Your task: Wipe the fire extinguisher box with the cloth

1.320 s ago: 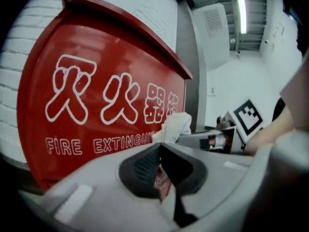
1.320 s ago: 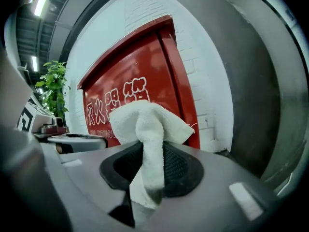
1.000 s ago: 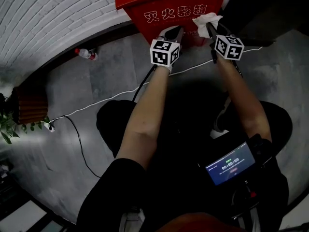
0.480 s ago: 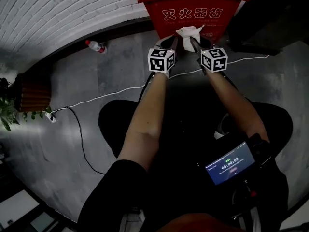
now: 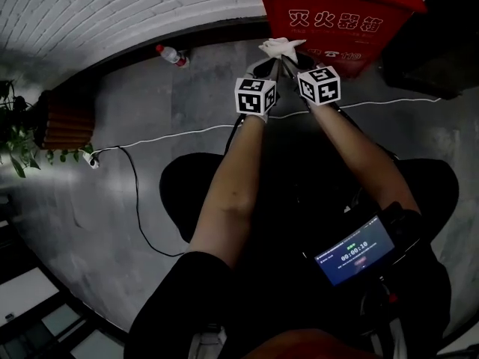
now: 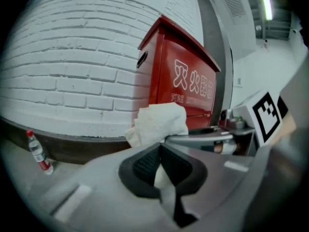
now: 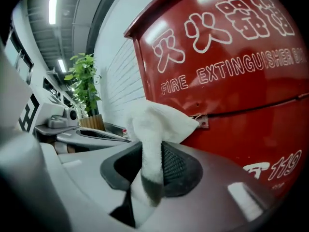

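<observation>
The red fire extinguisher box (image 5: 337, 17) stands against the wall at the top right of the head view. A white cloth (image 5: 281, 47) hangs bunched just in front of its lower left corner. My left gripper (image 5: 269, 62) and right gripper (image 5: 289, 62) meet at the cloth, side by side. In the left gripper view the cloth (image 6: 159, 122) runs down between the jaws of the left gripper (image 6: 161, 151), with the box (image 6: 186, 79) behind. In the right gripper view the right gripper (image 7: 152, 153) is shut on the cloth (image 7: 154, 127), close to the box front (image 7: 231, 76).
A white brick wall (image 5: 112, 6) runs behind the box. A plastic water bottle (image 5: 172, 54) lies at the wall's foot, left of the box. A white cable (image 5: 187, 134) crosses the grey floor. A potted plant in a wooden planter (image 5: 63, 122) stands far left.
The right gripper carried the cloth leftward off the box front and met the left gripper. Both grippers now hold the cloth. The head view swung left, so the box sits further right.
</observation>
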